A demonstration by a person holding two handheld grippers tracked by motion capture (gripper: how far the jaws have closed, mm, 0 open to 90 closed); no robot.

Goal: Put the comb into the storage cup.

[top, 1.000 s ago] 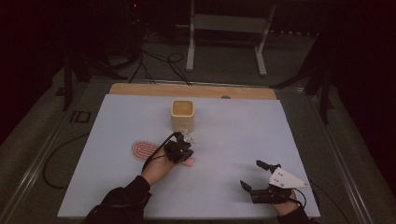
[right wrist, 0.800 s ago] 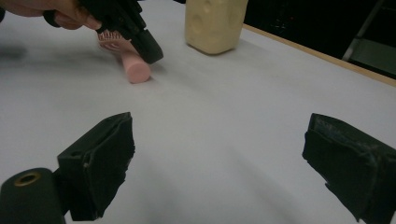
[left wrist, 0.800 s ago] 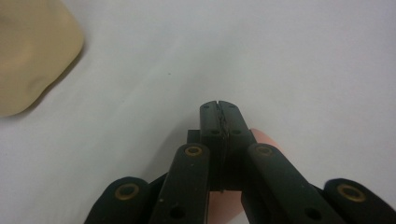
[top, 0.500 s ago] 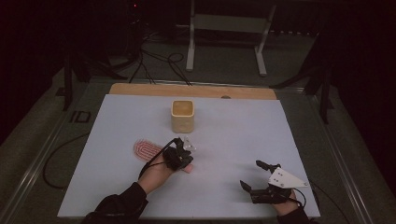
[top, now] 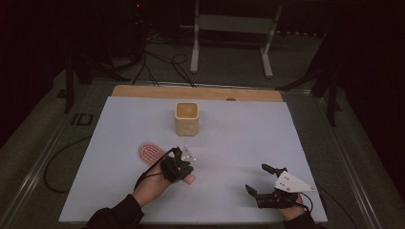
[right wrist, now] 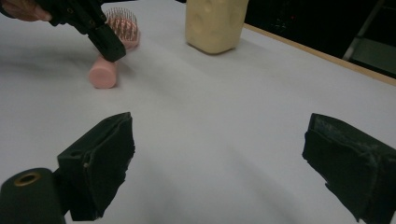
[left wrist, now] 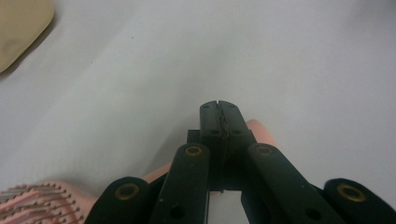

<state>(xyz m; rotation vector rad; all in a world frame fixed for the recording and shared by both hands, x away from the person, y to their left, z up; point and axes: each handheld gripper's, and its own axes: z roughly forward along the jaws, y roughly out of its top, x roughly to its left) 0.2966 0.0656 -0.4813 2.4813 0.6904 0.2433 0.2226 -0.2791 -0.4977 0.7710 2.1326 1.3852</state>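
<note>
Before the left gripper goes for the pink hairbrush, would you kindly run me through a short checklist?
1. Left gripper jaws open for a grasp: not ok, shut with nothing between them.
2. Left gripper lined up over the hairbrush handle: ok, just above it.
3. Hairbrush lying flat on the table: ok.
4. Beige container apart from the brush: ok.
5. Right gripper out of the way: ok, open, at the table's near right.

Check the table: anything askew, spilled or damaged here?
Nothing stands out. The pink hairbrush lies flat on the white table cover, bristles up, no visible damage. The beige holder stands upright, nothing spilled. The left gripper is shut just above the brush handle; the right gripper is open over bare cover.
</note>
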